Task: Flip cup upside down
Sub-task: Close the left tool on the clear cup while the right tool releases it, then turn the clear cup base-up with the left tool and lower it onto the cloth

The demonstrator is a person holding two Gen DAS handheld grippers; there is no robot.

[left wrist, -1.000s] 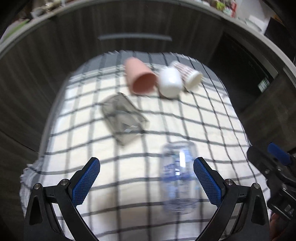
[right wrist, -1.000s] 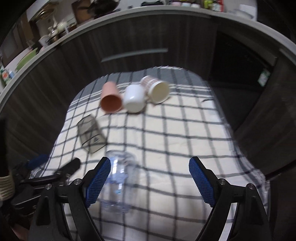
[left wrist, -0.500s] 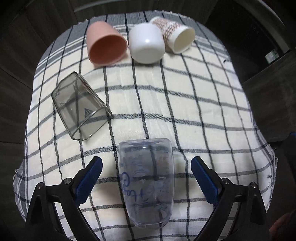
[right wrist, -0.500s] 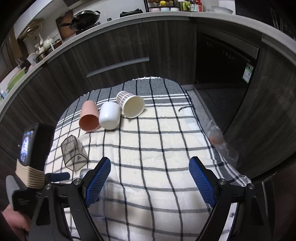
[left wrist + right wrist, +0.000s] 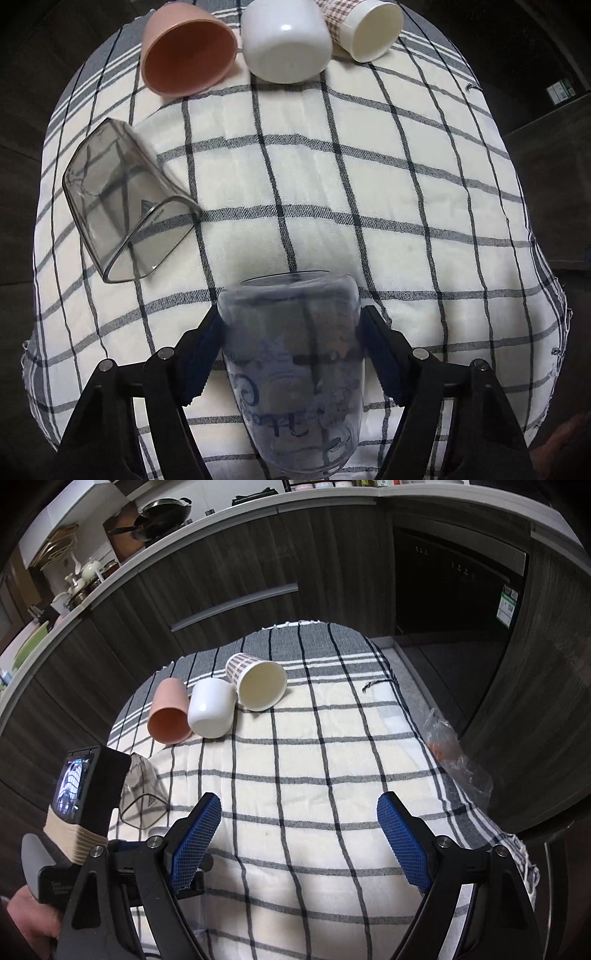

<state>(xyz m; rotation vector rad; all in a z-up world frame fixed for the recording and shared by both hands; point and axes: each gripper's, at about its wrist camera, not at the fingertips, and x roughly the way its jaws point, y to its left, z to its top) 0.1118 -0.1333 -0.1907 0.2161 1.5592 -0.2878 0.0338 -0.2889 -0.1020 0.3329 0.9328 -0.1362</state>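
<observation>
A clear plastic cup with blue print (image 5: 295, 365) lies on its side on the checked cloth (image 5: 369, 184), base pointing away from me. My left gripper (image 5: 290, 343) has closed its blue pads on the cup's two sides. A smoky grey cup (image 5: 122, 199) lies on its side to the left, also seen in the right wrist view (image 5: 142, 794). My right gripper (image 5: 295, 834) is open and empty above the cloth (image 5: 332, 775); the left gripper's body (image 5: 85, 812) is at its left.
At the far edge lie a pink cup (image 5: 188, 48), a white cup (image 5: 286, 40) and a checked paper cup (image 5: 365, 27), all on their sides. Dark cabinets (image 5: 221, 572) stand behind the table. A plastic bag (image 5: 454, 753) lies at the right edge.
My left gripper moved forward and down over the clear cup and closed on it. My right gripper pulled back and up, staying open.
</observation>
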